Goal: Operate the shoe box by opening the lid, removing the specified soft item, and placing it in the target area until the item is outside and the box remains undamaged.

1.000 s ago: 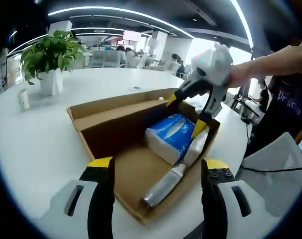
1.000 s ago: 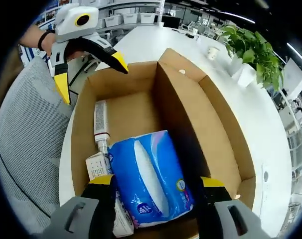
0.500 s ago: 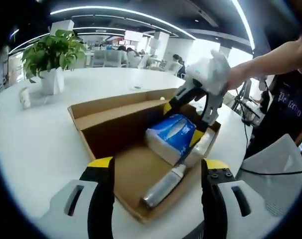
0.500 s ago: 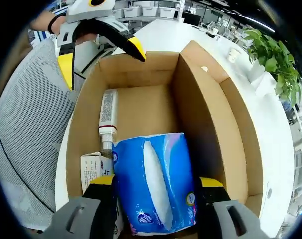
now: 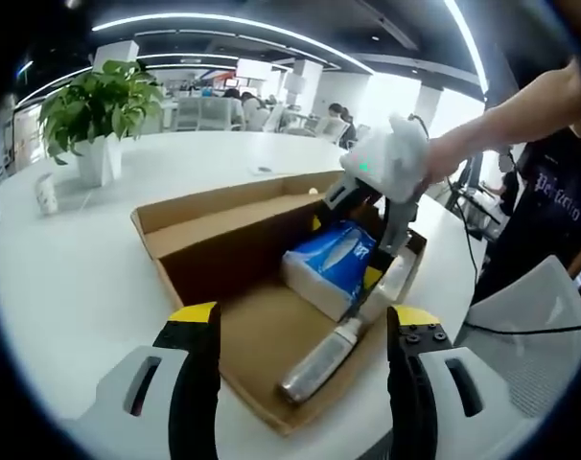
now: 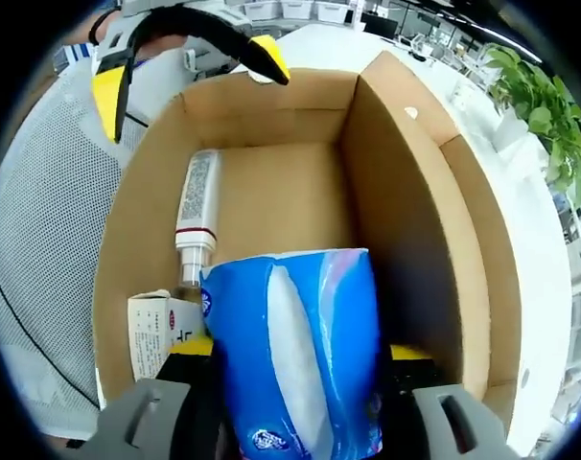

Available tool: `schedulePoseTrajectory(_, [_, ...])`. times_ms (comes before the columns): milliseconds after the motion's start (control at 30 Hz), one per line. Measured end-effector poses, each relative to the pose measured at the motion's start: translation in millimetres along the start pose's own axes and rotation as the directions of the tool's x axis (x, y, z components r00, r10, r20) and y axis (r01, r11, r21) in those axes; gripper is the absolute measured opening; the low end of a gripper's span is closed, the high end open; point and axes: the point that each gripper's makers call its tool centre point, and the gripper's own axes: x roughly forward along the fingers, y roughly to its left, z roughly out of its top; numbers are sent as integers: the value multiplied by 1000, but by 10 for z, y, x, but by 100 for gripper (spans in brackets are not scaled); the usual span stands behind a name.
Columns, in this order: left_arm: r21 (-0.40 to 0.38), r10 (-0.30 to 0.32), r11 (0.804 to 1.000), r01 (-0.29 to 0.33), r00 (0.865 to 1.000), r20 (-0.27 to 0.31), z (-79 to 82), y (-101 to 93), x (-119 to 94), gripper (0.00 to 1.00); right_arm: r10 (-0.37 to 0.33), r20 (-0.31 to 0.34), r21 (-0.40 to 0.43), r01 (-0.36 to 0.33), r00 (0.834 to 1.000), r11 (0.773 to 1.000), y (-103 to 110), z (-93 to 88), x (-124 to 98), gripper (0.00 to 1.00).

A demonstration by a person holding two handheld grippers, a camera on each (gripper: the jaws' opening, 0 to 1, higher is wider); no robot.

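Over the last second the right gripper (image 5: 343, 251) has dropped from above the shoe box (image 5: 209, 230) down into it. Its jaws now straddle the blue tissue pack (image 6: 295, 359), one on each side, close against the wrapper. I cannot tell whether they have pinched yet; they look spread about as wide as the pack. In the right gripper view the pack has grown larger and slid down between the jaws, which fits a descent rather than a lift.

Meaning for the task: the lid is already folded back, the soft item is still inside, and the grasp looks to be forming. Removal has not begun.

The left gripper (image 5: 295, 379) hangs off the near end of the box, jaws apart, holding nothing.

Edges and room: the pack lies at the end of the box, just beside a small white carton (image 6: 159, 331) and with a tube (image 6: 195, 218) lying along the same wall beyond it. The tall cardboard flap (image 6: 406, 206) stands close on the other side. Little slack sideways; straight up looks the clean way out. The white table (image 5: 75, 259) beyond the box is bare out to a potted plant (image 5: 97, 110) and a small cup (image 5: 46, 192), well apart.
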Motion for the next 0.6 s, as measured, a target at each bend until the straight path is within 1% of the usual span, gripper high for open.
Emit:
schedulePoseTrajectory(167, [1, 3, 1000, -3, 1000, -1, 0, 26, -2, 70, -1, -13, 3, 1, 1000, 1000, 6, -19, 53, 64])
schedulePoseTrajectory(400, [-1, -5, 1000, 5, 1000, -11, -43, 6, 21, 69, -30, 7, 31, 30, 1000, 999, -5, -20, 68, 63])
schedulePoseTrajectory(600, [-1, -10, 1000, 10, 1000, -13, -45, -11, 26, 69, -58, 34, 89, 55, 998, 995, -8, -5, 52, 57])
